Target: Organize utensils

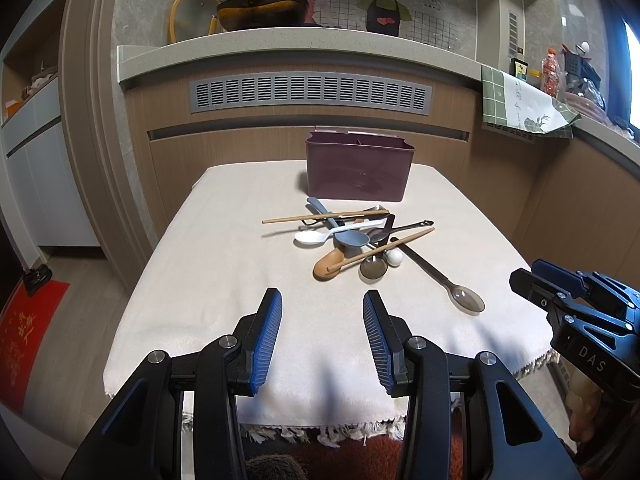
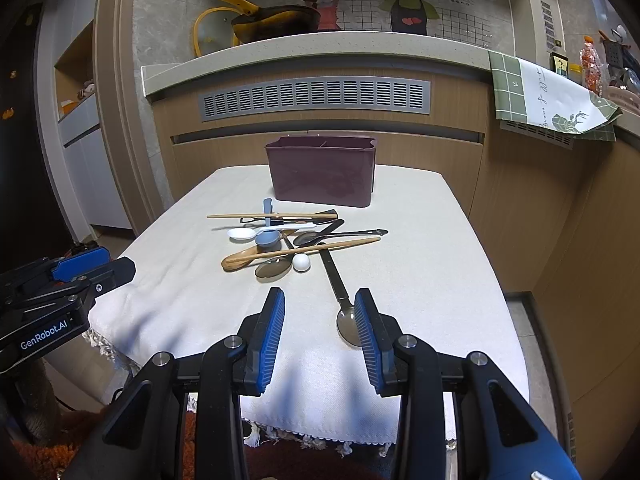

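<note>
A pile of utensils [image 1: 352, 240] [image 2: 296, 240] lies mid-table: wooden chopsticks [image 1: 324, 217], a white spoon [image 1: 312, 237], a grey-blue spoon [image 1: 351, 239], a wooden spoon [image 1: 329, 267] and dark spoons. A long dark translucent spoon [image 1: 440, 276] [image 2: 340, 292] reaches toward the front edge. Behind the pile stands a maroon divided holder [image 1: 359, 167] [image 2: 322, 172]. My left gripper [image 1: 322, 312] hovers open over the near table, short of the pile. My right gripper [image 2: 319, 308] is open too, its right finger beside the long spoon's bowl [image 2: 346, 325].
The table wears a cream fringed cloth [image 1: 208, 272] [image 2: 420, 264]. A wooden counter front with a grey vent [image 1: 310, 92] rises behind it, bearing a yellow-handled pan [image 1: 260, 10]. A green checked towel [image 2: 548, 96] hangs at the right. A red mat [image 1: 28, 336] lies on the floor at left.
</note>
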Demonstrator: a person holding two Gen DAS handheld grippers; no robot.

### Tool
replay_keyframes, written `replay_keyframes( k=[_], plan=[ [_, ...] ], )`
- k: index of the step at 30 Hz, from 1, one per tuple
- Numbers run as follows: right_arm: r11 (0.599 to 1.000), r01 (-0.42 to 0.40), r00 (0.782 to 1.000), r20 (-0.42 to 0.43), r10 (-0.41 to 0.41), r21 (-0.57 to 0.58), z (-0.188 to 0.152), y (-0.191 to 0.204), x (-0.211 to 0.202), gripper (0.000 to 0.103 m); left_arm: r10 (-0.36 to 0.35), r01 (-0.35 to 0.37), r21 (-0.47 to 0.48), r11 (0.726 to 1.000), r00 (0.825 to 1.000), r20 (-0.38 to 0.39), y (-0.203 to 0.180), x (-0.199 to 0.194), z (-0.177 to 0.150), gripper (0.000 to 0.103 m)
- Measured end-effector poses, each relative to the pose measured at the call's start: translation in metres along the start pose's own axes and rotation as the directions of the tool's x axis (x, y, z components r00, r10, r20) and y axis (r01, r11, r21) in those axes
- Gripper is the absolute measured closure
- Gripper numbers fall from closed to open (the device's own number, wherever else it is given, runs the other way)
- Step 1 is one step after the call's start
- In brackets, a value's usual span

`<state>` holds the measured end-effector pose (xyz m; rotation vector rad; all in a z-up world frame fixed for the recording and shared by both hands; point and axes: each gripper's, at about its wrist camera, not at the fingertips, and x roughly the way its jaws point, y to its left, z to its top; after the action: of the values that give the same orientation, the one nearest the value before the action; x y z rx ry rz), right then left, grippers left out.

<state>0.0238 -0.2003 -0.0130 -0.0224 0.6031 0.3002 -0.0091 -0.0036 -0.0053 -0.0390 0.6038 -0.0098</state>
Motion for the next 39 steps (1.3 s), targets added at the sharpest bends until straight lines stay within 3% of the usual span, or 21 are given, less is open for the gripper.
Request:
replay_keyframes(
  k=[31, 39],
  plan=[
    [1.000, 0.001, 1.000, -0.002, -0.001, -0.001, 0.001, 0.000, -0.001, 0.069, -0.014, 0.013, 0.015, 1.000, 1.000, 0.016, -0.005, -0.007, 0.003, 0.060],
    [1.000, -0.008, 1.000, -0.012, 0.008, 0.008, 0.005, -0.005, 0.004, 0.069, -0.064, 0.065, 0.026, 0.998, 0.998, -0.009, 0.000, 0.004, 0.018, 0.060]
  ],
)
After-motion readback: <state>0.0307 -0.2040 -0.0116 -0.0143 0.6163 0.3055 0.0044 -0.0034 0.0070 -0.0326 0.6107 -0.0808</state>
